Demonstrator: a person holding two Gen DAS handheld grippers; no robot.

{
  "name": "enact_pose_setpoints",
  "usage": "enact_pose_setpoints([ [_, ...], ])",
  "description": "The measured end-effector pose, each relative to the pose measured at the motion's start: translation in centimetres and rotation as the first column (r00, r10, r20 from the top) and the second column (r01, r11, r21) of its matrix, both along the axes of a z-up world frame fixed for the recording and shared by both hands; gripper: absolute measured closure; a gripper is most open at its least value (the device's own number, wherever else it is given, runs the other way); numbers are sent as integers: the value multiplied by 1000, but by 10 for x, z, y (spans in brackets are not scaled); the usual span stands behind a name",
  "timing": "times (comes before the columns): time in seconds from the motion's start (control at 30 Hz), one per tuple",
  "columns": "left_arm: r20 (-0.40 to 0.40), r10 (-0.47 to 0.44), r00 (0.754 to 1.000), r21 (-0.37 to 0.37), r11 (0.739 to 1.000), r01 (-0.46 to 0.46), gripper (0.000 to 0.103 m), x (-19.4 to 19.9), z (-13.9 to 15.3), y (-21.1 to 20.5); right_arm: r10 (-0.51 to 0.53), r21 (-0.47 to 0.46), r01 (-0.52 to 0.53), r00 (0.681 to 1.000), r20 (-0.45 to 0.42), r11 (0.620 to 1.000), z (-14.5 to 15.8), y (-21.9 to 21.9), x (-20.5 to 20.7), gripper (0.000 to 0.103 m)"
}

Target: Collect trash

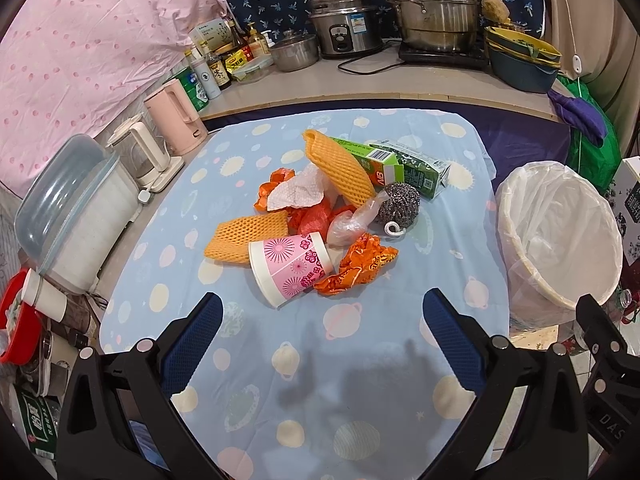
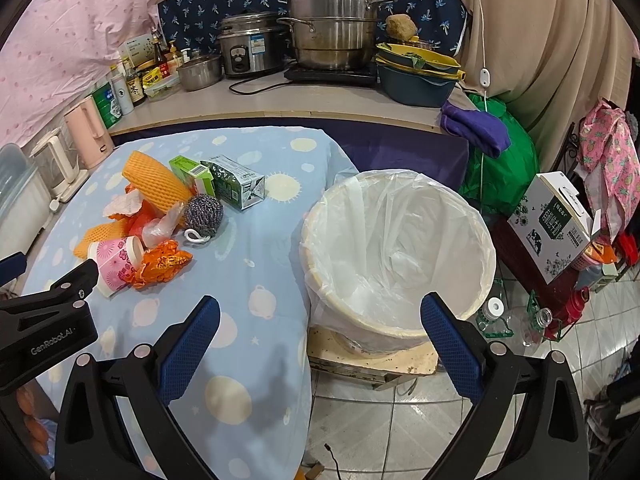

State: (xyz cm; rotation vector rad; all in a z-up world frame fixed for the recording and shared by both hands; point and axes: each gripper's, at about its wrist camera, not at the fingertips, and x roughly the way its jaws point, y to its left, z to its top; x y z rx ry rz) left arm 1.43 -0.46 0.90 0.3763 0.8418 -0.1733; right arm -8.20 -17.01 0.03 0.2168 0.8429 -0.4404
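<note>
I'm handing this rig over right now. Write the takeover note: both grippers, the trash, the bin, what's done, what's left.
Left gripper: jaws open, empty, above the blue planet-print tablecloth, facing the trash pile.
Right gripper: jaws open, empty, at the table edge near the white-lined round bin.
Pile: pink flowered paper cup, orange foam nets, green cartons, steel scourer.
Bin looks empty; nothing collected, all remains.

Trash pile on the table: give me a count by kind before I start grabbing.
Foam nets: 2
Cartons: 2
Paper cup: 1
Steel scourer: 1
Tissue: 1
Clear bag: 1
Orange wrappers or bags: at least 2
Total: at least 10
</note>
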Motion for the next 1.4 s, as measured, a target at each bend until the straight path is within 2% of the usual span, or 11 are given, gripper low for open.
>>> enact_pose_setpoints([
  [1.4, -1, 1, 1000, -16, 1000, -1, 7, -4, 6, 1, 1, -3, -1, 1000, 5, 1000, 2, 3, 1, 7],
])
